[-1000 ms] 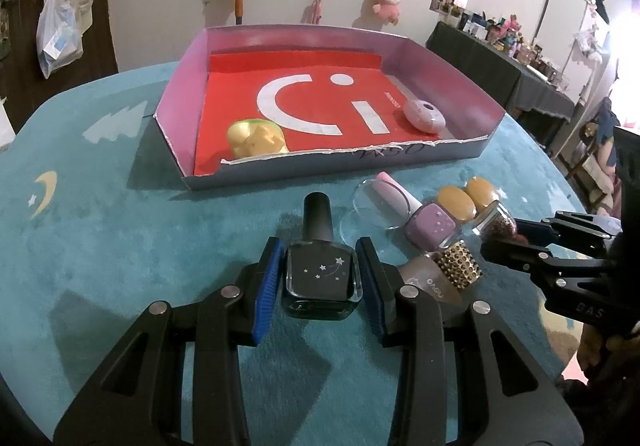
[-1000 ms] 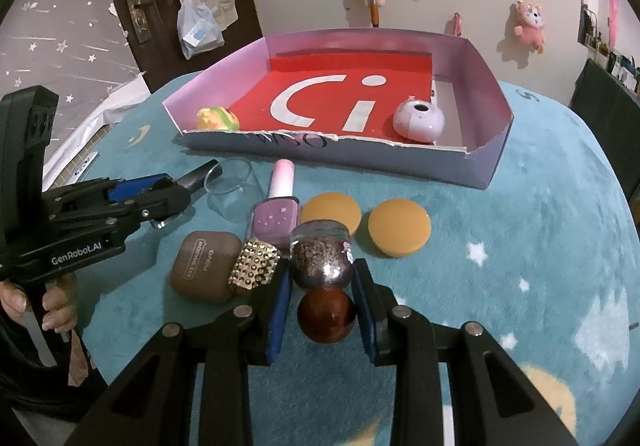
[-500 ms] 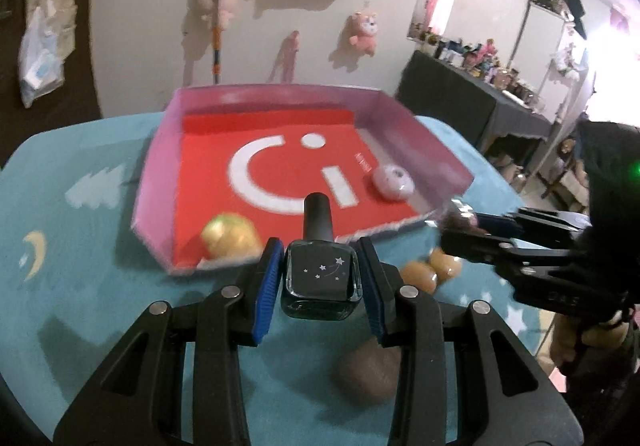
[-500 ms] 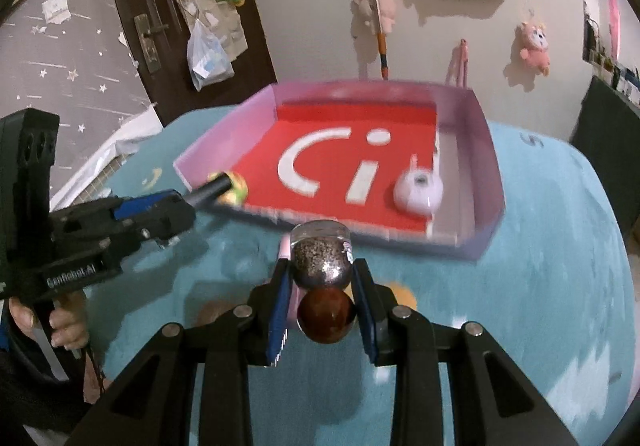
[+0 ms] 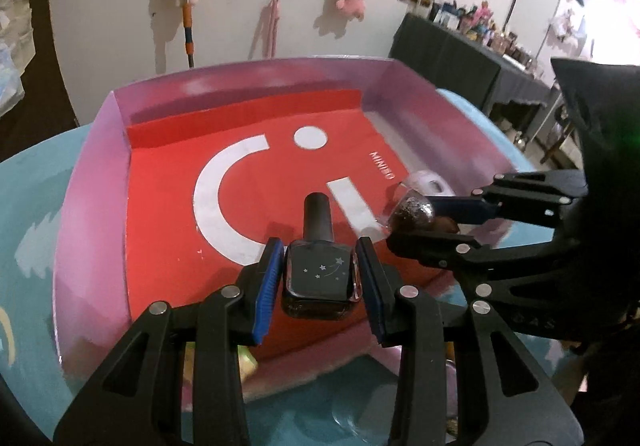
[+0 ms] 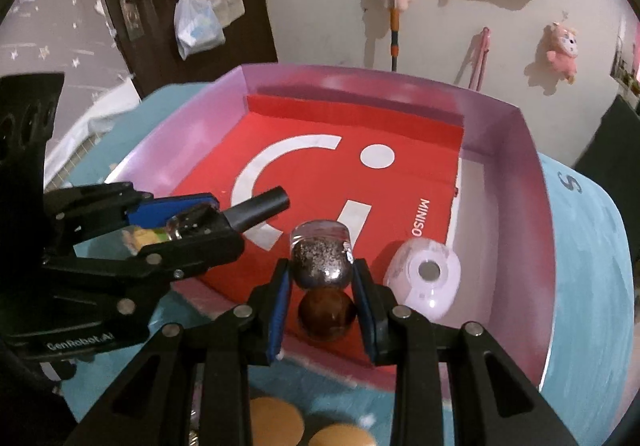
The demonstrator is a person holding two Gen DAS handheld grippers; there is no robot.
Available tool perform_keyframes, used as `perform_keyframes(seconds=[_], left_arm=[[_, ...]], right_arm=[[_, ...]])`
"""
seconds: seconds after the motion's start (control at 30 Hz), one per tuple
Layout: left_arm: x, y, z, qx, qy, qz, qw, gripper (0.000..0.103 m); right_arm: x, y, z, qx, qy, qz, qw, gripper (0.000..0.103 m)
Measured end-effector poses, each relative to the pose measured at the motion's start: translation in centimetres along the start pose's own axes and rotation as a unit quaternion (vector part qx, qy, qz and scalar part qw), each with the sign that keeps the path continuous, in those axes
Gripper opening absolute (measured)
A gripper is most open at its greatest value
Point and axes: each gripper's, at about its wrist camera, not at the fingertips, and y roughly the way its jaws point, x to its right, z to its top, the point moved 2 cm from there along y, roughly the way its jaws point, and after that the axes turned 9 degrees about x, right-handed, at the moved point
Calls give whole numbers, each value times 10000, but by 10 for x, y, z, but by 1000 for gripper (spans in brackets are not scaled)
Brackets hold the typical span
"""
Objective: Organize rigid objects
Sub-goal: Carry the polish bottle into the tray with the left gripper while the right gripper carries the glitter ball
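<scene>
The left gripper [image 5: 320, 278] has its blue-padded jaws closed against the sides of a dark nail polish bottle [image 5: 319, 277], square-bodied with small star marks and a black cap pointing away from the camera. It is held at lower centre of the left wrist view, above the red floor of the pink box [image 5: 92, 182].

The right gripper [image 6: 320, 286] has its jaws pressed on a glitter-filled bottle [image 6: 321, 258] with a round brown cap [image 6: 327, 314] facing the camera. This sits at lower centre of the right wrist view, over the near edge of the box's red liner. In the left wrist view the same gripper reaches in from the right edge of the frame, the glitter bottle showing at its tip.

Just to the right of the glitter bottle, a pale lilac rounded case [image 6: 424, 280] lies on the box floor by the right wall. A small yellow-green toy [image 6: 146, 238] shows partly behind the left gripper at centre left.

Below the box, two tan round discs [image 6: 274, 422] lie on the teal worktop [image 6: 592, 286] at the bottom edge of the frame.
</scene>
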Motion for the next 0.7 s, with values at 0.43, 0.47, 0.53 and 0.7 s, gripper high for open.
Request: perform_keyframes(seconds=[0.43, 0.47, 0.53, 0.7], left_arm=[[-8, 25, -8, -353, 232, 10, 9991, 35], [-9, 26, -9, -377, 270, 31, 9989, 35], [-11, 27, -9, -394, 307, 22, 9987, 35], [-16, 27, -8, -388, 230, -112, 9989, 36]], right_arm=[[-7, 25, -4, -473, -537, -60, 9974, 33], [-8, 26, -4, -488, -542, -47, 9973, 33], [-8, 28, -5, -519, -551, -44, 9971, 33], [-7, 31, -4, -547, -493, -23, 9973, 33]])
